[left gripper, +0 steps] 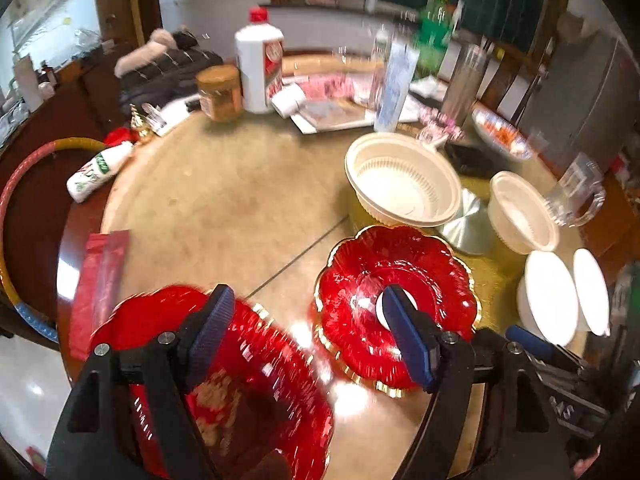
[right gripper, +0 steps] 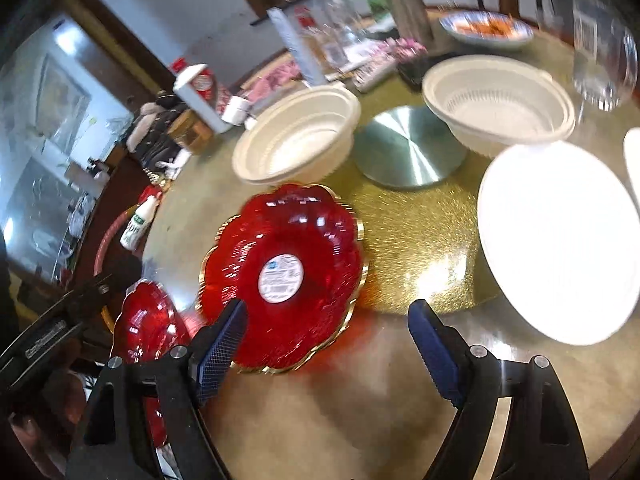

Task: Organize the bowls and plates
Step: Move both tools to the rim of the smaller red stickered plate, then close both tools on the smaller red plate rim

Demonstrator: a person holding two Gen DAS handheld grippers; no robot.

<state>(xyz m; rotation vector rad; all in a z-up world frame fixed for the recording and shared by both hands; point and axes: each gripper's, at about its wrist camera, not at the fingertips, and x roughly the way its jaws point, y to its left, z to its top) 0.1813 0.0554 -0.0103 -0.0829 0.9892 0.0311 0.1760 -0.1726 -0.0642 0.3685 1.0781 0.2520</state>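
While both grippers hang over table, jaws wide and empty, step reads as between placements. Left gripper [left gripper: 308, 320] above near red plate [left gripper: 224, 380]; right gripper [right gripper: 328, 336] beside labelled red plate [right gripper: 284, 276]. White bowls [right gripper: 296, 140] unstacked behind. Next, probably: pinch plate rim, stack on other.

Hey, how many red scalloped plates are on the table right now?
2. One red plate, with a white sticker in its middle, lies near the table's centre by the cream bowls. The other red plate sits at the table's near edge. More may be hidden.

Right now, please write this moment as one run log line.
left gripper: open, empty | right gripper: open, empty | red plates: two, apart | white bowls: unstacked
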